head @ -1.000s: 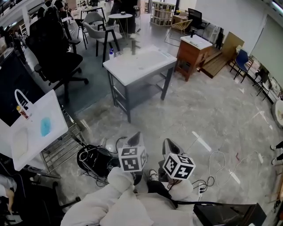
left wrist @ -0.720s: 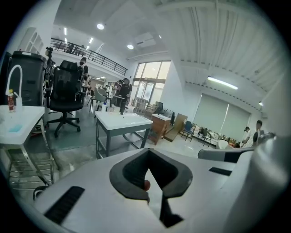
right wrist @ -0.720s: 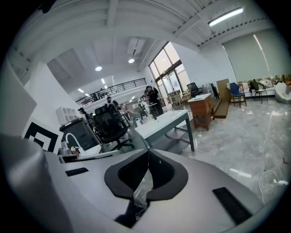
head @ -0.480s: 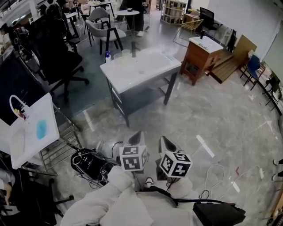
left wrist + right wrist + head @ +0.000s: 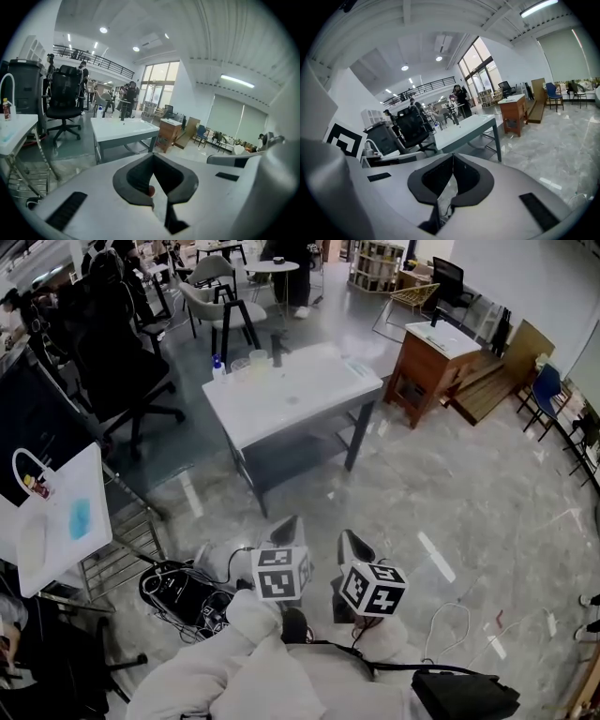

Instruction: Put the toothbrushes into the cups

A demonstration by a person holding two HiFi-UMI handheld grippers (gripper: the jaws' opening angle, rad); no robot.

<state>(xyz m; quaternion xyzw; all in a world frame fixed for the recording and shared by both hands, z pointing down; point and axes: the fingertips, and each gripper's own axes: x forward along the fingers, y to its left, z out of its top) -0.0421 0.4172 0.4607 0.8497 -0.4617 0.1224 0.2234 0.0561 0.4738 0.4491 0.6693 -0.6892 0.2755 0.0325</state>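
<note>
Both grippers are idle, held in tight to the person's white sleeves (image 5: 234,662), low in the head view. Left gripper (image 5: 287,531): in its own view the pads meet at the tips (image 5: 152,156), pressed together with nothing pinched. Right gripper (image 5: 353,544): same, tips touching (image 5: 452,155), and only floor and a bit of cable show through the gap behind them. Marker cubes sit side by side, left cube (image 5: 281,575) and right cube (image 5: 373,589), close but apart. The counter (image 5: 309,395) is well apart from both grippers, across a stretch of marble floor (image 5: 450,493). At its far left corner there's a small cluster: pale items that look like the cups (image 5: 257,358), a blue-capped bottle (image 5: 217,365) just beside them, and a dark upright item (image 5: 277,343) near those. I can't make out the toothbrushes at this range. The rest of the counter top shows only a few tiny specks. An office chair (image 5: 122,343) is left of the counter, a wooden cabinet (image 5: 431,362) right of it, and a cable bundle (image 5: 183,592) lies on the floor by the left gripper.
</note>
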